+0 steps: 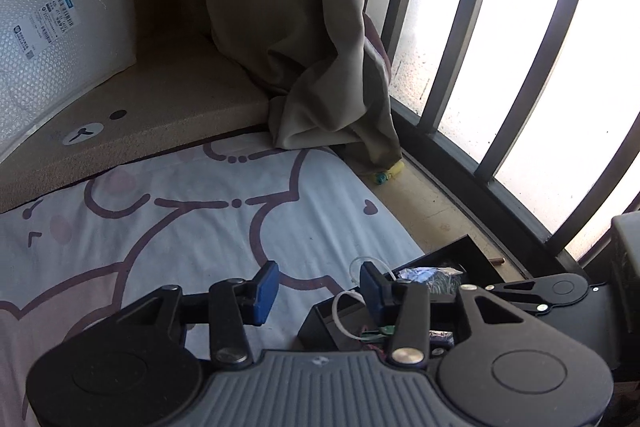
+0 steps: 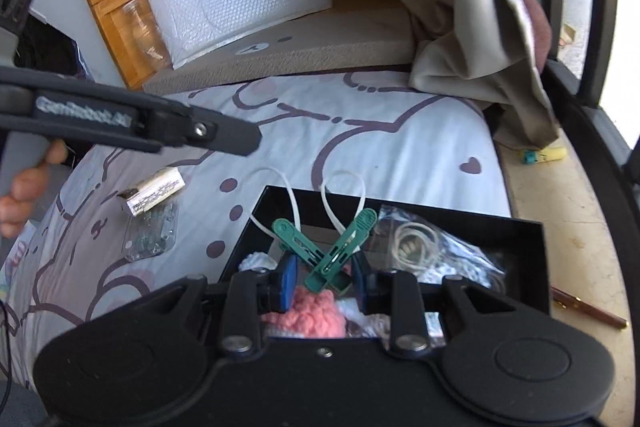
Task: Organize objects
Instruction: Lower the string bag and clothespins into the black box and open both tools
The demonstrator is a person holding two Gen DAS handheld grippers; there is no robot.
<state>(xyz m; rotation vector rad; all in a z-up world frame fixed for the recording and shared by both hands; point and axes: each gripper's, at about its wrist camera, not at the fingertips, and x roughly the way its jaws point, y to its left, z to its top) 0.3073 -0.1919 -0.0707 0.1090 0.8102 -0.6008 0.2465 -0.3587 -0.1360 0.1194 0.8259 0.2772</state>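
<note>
The right gripper [image 2: 325, 283] clamps 2 crossed green plastic clothes pegs [image 2: 325, 245] directly above the open black box [image 2: 532, 247]; the left gripper [image 1: 318, 287], parted and empty, sits left.

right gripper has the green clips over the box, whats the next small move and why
Probably lower a little and open. The right gripper is shut on the green clips, which already hang over the open black box, above the pink yarn, so releasing should drop them inside.
</note>
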